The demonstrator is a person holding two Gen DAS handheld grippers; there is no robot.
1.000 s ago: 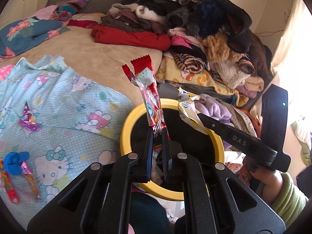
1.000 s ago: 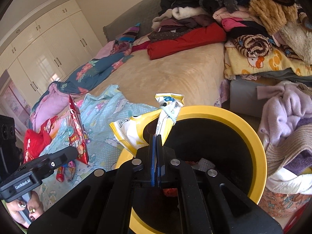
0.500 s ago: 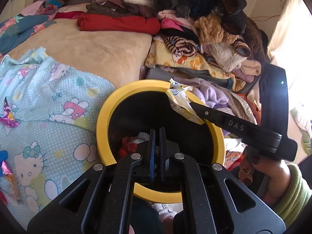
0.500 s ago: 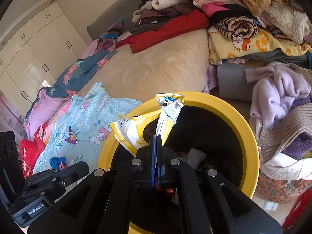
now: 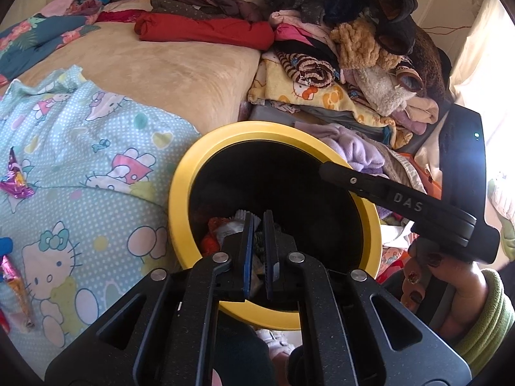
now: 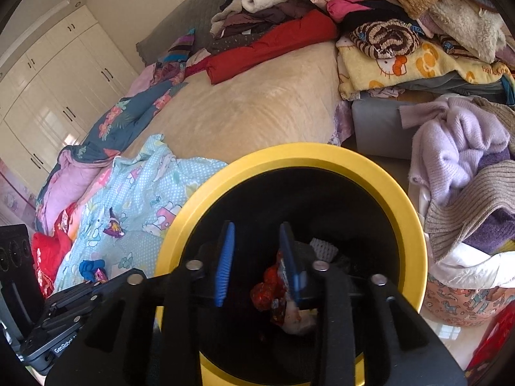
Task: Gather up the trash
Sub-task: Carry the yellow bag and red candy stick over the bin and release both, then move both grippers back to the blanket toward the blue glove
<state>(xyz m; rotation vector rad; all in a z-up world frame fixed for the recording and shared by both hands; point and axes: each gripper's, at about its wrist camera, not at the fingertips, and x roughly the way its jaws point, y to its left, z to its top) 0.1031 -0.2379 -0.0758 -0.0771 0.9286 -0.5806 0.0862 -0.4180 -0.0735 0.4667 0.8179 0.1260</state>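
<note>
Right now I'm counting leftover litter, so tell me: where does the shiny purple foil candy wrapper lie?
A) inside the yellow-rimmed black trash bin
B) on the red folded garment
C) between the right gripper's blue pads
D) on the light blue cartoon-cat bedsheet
D: the shiny purple foil candy wrapper rests on the light blue cartoon-cat bedsheet, left of the yellow-rimmed black trash bin.

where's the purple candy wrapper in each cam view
Left wrist: the purple candy wrapper lies at the far left edge, on the blue cartoon-cat sheet, left of the yellow-rimmed bin.
Right wrist: the same wrapper sits lower left on that sheet, again left of the bin.
Shared landmark: the bin's yellow rim, with the sheet running up to its left side in both views.
</note>
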